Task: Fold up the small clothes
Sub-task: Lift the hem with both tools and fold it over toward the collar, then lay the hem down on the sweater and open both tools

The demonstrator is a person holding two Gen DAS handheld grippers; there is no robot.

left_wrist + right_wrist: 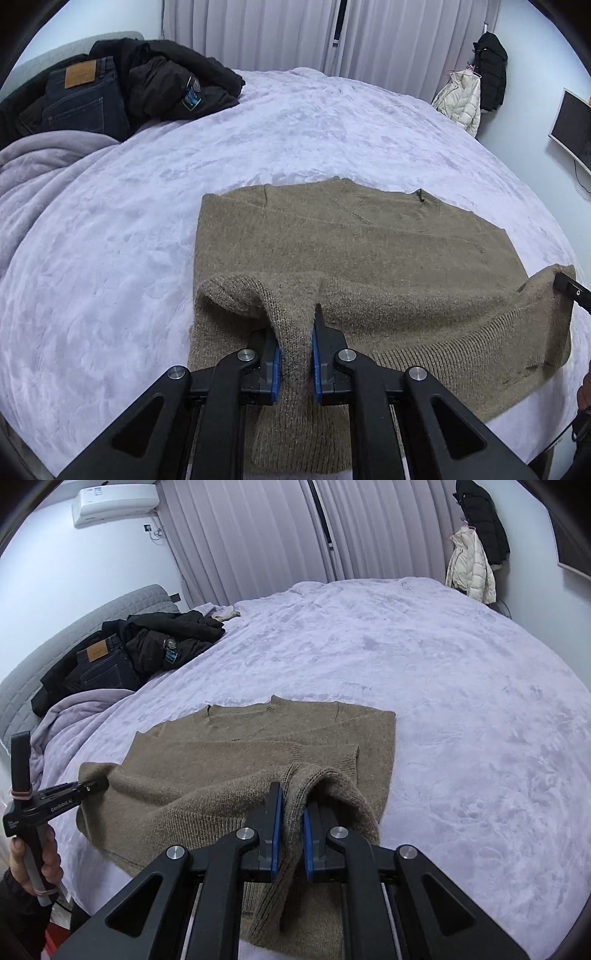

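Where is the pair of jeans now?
The jeans lie at the far left of the bed in both views, beside a black jacket, far from the sweater.

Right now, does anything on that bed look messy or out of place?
Only the dark clothes dumped in a loose heap by the headboard, jeans among them. The brown sweater lies fairly flat, its near hem lifted in both grippers' jaws.
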